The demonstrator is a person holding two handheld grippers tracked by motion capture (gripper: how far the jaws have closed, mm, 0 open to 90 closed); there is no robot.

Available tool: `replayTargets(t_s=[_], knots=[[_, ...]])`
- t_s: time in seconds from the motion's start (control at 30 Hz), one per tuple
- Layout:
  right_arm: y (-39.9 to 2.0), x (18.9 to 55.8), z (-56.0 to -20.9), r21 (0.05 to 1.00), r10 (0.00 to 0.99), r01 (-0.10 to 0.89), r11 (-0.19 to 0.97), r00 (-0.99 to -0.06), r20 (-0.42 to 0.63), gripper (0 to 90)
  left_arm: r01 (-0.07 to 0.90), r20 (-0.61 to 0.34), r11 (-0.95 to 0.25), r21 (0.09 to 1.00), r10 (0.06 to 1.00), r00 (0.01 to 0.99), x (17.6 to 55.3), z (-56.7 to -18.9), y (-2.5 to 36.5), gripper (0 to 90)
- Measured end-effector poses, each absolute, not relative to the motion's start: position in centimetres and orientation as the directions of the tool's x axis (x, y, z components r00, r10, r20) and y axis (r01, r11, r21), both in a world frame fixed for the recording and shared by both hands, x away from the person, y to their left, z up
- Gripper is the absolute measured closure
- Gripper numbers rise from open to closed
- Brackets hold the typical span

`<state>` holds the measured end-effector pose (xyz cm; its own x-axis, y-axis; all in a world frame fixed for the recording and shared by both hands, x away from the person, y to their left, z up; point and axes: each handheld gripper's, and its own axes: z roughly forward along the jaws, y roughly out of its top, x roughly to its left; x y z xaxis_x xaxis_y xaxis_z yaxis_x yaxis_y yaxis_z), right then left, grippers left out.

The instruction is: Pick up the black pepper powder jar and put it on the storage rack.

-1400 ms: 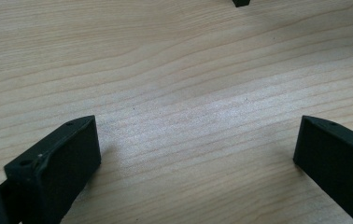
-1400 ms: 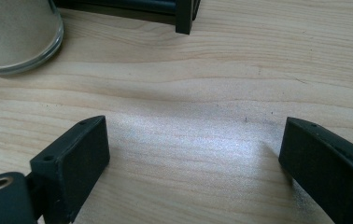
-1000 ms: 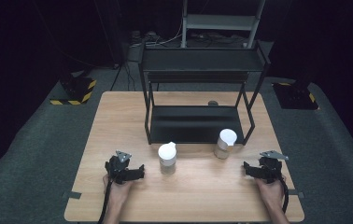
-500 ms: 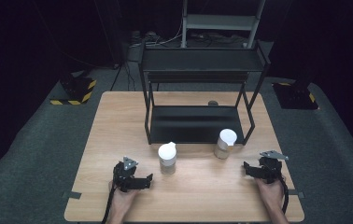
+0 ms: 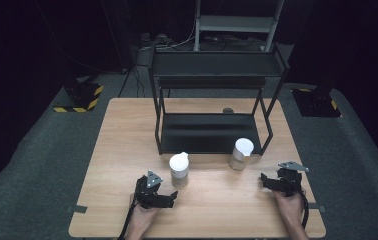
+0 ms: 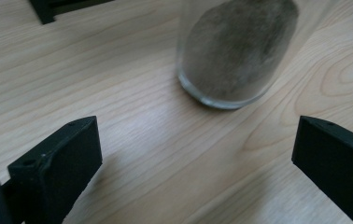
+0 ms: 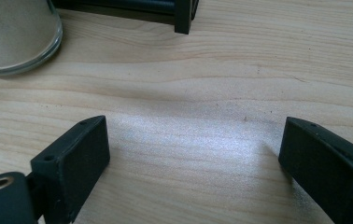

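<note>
Here my left gripper [image 5: 171,199] sits on the wooden table [image 5: 117,165], jaws spread wide and empty, pointing at the white-capped jar [image 5: 179,169] just beyond. My right gripper [image 5: 266,181] is equally wide and empty, near the second jar [image 5: 240,153] before the black rack [image 5: 212,131]. I can read no labels.

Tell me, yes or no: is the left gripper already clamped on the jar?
No. The left gripper is open, its jaws spread wide on bare table short of the jar.
</note>
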<state>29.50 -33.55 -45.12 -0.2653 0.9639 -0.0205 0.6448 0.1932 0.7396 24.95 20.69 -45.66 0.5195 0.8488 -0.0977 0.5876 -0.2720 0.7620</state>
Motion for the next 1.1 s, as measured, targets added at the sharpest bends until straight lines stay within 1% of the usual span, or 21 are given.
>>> replayTargets(t_s=[0.13,0.23,0.47,0.67,0.97,1.0,1.1], knots=[[-33.5,29.5,-45.1,0.740,0.964,0.645,0.193,-0.264,-0.020,8.0,0.574,-0.094,-0.273,0.772,0.844,0.527,25.4,-45.5,20.0,1.8],[-33.5,29.5,-45.1,0.739,0.965,0.646,0.192,-0.263,-0.020,8.0,0.550,-0.056,-0.285,0.785,0.851,0.522,25.3,-45.3,18.9,2.2],[-33.5,29.5,-45.1,0.740,0.965,0.645,0.192,-0.263,-0.021,8.1,0.529,-0.059,-0.254,0.810,0.861,0.505,25.7,-45.3,17.9,5.2],[-33.5,29.5,-45.1,0.740,0.965,0.645,0.193,-0.263,-0.022,8.1,0.506,-0.067,-0.223,0.834,0.868,0.493,25.9,-45.2,17.3,10.7],[-33.5,29.5,-45.1,0.740,0.965,0.645,0.192,-0.263,-0.022,8.1,0.493,-0.067,-0.210,0.845,0.871,0.487,26.2,-45.2,16.7,20.3],[-33.5,29.5,-45.1,0.740,0.965,0.645,0.192,-0.263,-0.022,8.1,0.490,-0.067,-0.210,0.846,0.870,0.489,26.2,-45.3,16.7,20.3],[-33.5,29.5,-45.1,0.740,0.965,0.645,0.192,-0.263,-0.022,8.1,0.480,-0.067,-0.207,0.852,0.868,0.493,26.2,-45.4,16.5,24.8]])
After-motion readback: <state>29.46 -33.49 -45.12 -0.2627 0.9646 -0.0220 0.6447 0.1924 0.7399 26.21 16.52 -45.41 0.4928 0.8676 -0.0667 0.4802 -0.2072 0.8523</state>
